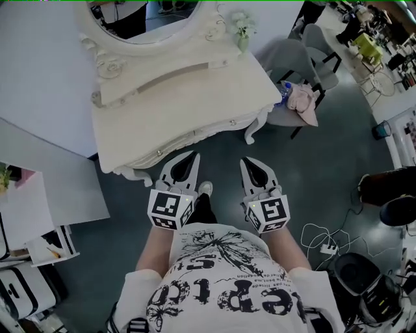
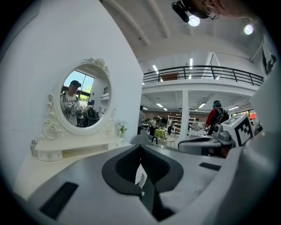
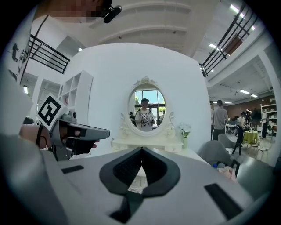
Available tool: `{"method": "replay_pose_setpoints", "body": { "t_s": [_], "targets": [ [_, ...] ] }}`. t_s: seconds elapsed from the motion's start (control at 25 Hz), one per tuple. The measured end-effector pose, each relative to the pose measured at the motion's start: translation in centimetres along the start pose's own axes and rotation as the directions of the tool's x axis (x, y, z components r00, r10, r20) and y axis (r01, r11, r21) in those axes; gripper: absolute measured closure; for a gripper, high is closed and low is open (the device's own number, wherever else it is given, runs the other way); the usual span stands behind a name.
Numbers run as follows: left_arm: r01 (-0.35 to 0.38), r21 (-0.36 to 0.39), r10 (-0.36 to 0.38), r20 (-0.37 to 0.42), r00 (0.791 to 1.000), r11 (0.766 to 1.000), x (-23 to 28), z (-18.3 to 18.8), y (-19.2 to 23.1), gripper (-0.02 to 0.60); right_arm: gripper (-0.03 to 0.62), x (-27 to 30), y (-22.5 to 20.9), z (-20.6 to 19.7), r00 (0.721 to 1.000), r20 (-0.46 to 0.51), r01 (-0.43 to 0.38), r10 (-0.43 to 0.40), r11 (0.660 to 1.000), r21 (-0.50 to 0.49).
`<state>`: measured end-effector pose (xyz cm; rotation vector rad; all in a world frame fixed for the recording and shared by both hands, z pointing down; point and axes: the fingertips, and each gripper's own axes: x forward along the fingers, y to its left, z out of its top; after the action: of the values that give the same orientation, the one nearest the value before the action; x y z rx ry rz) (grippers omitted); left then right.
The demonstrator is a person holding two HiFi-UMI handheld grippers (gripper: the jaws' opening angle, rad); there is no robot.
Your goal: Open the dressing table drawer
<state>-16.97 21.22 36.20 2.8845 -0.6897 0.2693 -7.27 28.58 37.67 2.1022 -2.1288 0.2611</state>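
Nearest us: left gripper (image 1: 189, 158) and right gripper (image 1: 249, 162), side by side low before our body. Both have jaws closed tip to tip, nothing held.

Drawer (image 1: 195, 138): in front apron of dressing table (image 1: 188, 84), just beyond gripper tips. Closed, flush, cream-white, with small knob (image 1: 159, 153).

We judge the step as approach, no contact yet. Next move calls for opening one gripper, closing on knob, and a straight pull toward us.

Beyond: oval mirror (image 1: 156, 19), flower vase (image 1: 242, 31), grey chair (image 1: 292, 58) at right.
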Motion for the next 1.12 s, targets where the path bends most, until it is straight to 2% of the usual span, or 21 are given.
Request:
{"method": "replay_pose_setpoints", "body": {
  "t_s": [0.36, 0.48, 0.64, 0.92, 1.12],
  "targets": [
    [0.012, 0.031, -0.013, 0.019, 1.000, 0.999, 11.2, 5.2, 11.6, 0.563, 0.577, 15.2, -6.1, 3.7, 0.998, -0.026, 0.055, -0.056, 0.998, -0.025],
    [-0.004, 0.042, 0.004, 0.010, 1.000, 0.999, 13.8, 6.2, 14.3, 0.563, 0.576, 18.6, -8.1, 4.6, 0.997, -0.030, 0.069, -0.069, 0.997, -0.022],
    [-0.027, 0.020, 0.027, -0.009, 1.000, 0.999, 16.7, 6.2, 16.5, 0.563, 0.577, 22.4, -10.5, 4.8, 0.997, -0.050, 0.049, -0.050, 0.999, -0.021],
    [-0.157, -0.024, 0.156, -0.036, 0.987, 0.987, 21.3, 4.8, 19.7, 0.563, 0.576, 29.5, -14.7, 3.4, 0.992, -0.113, -0.052, 0.050, 0.999, -0.014],
    [-0.264, -0.109, 0.263, -0.024, 0.965, 0.958, 26.0, 4.3, 21.9, 0.563, 0.576, 34.5, -19.1, 2.9, 0.978, -0.161, -0.137, 0.133, 0.990, -0.019]
  ]
}}
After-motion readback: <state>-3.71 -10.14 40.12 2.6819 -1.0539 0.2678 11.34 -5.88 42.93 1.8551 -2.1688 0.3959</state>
